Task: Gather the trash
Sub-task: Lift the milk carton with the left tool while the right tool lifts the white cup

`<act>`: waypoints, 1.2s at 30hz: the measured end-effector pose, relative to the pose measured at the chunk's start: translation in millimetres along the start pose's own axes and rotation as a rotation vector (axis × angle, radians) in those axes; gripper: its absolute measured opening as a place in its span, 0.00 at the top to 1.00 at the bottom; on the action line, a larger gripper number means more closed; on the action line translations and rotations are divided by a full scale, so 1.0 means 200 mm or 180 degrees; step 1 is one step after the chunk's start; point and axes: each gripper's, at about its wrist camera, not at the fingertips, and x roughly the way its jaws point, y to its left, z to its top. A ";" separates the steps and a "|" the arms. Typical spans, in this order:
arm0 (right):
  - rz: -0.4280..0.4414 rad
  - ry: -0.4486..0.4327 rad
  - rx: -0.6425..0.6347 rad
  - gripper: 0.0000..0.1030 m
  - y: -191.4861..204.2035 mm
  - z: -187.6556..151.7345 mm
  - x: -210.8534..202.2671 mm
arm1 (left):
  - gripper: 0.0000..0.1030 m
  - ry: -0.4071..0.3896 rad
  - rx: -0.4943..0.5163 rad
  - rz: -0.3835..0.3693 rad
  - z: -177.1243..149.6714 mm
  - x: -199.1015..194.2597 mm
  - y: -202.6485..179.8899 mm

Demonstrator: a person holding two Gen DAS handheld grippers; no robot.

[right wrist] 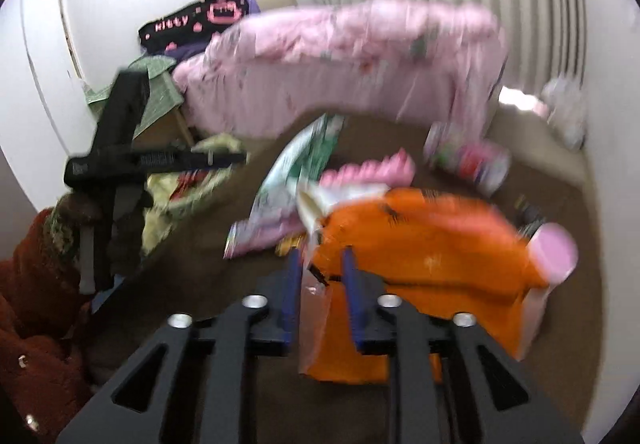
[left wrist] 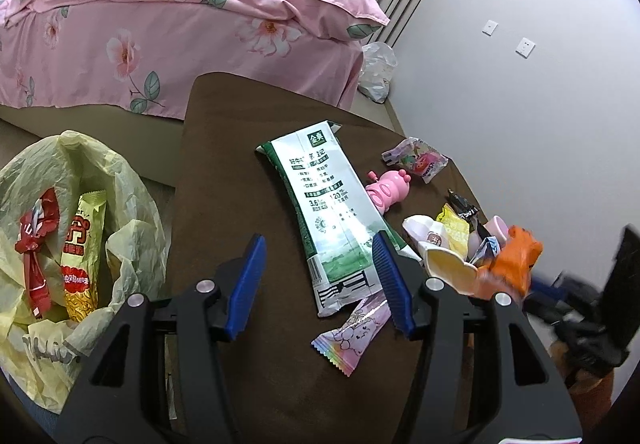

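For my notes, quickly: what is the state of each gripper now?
Left gripper: open, holding nothing.
Right gripper: around the orange wrapper; grip cannot be told.

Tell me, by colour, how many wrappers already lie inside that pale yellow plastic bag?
Red crumpled foil wrapper: 1
Yellow snack packet with red print: 1
Total: 2, both inside the pale yellow plastic bag.

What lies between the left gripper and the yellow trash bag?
In the left wrist view, only bare brown table and its edge separate the left gripper from the yellow trash bag; no litter lies there.
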 end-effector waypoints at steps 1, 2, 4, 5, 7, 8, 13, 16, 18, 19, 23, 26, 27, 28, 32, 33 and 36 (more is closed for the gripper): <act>-0.0058 -0.0035 -0.0104 0.64 0.01 0.04 0.02 | 0.49 0.0003 -0.0019 0.0000 0.00 0.00 0.00; -0.0144 -0.0019 -0.0244 0.64 0.04 0.07 0.04 | 0.49 0.0007 -0.0031 0.0001 -0.01 0.01 0.01; -0.0225 0.0005 -0.0389 0.64 0.06 0.14 0.09 | 0.49 0.0023 -0.0032 0.0006 -0.01 0.01 0.01; -0.0206 0.0006 -0.0433 0.64 0.06 0.16 0.12 | 0.49 0.0033 -0.0017 0.0007 -0.02 0.01 0.01; -0.0131 0.0165 -0.0579 0.64 0.08 0.19 0.22 | 0.49 0.0031 -0.0007 0.0024 -0.02 0.01 0.01; -0.0123 0.0265 -0.0628 0.64 0.08 0.19 0.28 | 0.49 0.0030 -0.0021 0.0034 -0.03 0.01 0.02; -0.0160 0.0707 -0.0604 0.64 0.02 0.12 0.49 | 0.47 0.0015 -0.0043 0.0021 -0.02 0.00 0.06; -0.0158 0.0744 -0.0601 0.65 0.03 0.06 0.48 | 0.45 0.0030 -0.0058 -0.0029 0.01 0.02 0.06; -0.0296 0.0688 -0.0607 0.77 0.03 0.03 0.45 | 0.44 0.0065 -0.0012 -0.0092 0.04 0.06 0.04; -0.0336 0.0652 -0.0583 0.80 0.03 0.02 0.44 | 0.44 0.0089 0.0017 -0.0115 0.06 0.08 0.03; -0.0284 0.0413 -0.0313 0.89 0.02 -0.02 0.32 | 0.44 0.0232 0.0022 -0.0107 0.19 0.23 0.00; -0.0245 0.0272 -0.0068 0.90 0.01 -0.06 0.25 | 0.38 0.0375 -0.0095 0.0036 0.29 0.36 0.00; -0.0228 0.0250 0.0004 0.90 0.00 -0.07 0.24 | 0.36 0.0425 -0.0125 0.0061 0.31 0.39 0.01; -0.0207 0.0235 0.0091 0.90 -0.01 -0.09 0.23 | 0.36 0.0491 -0.0147 0.0081 0.34 0.43 0.01; -0.0211 0.0194 0.0204 0.90 -0.02 -0.13 0.21 | 0.36 0.0747 -0.0145 0.0181 0.37 0.56 0.02; -0.0234 0.0183 0.0195 0.90 -0.02 -0.14 0.21 | 0.36 0.0795 -0.0195 0.0156 0.37 0.58 0.03; -0.0259 0.0158 0.0159 0.90 0.00 -0.14 0.19 | 0.44 0.0849 -0.0444 -0.0011 0.36 0.55 0.06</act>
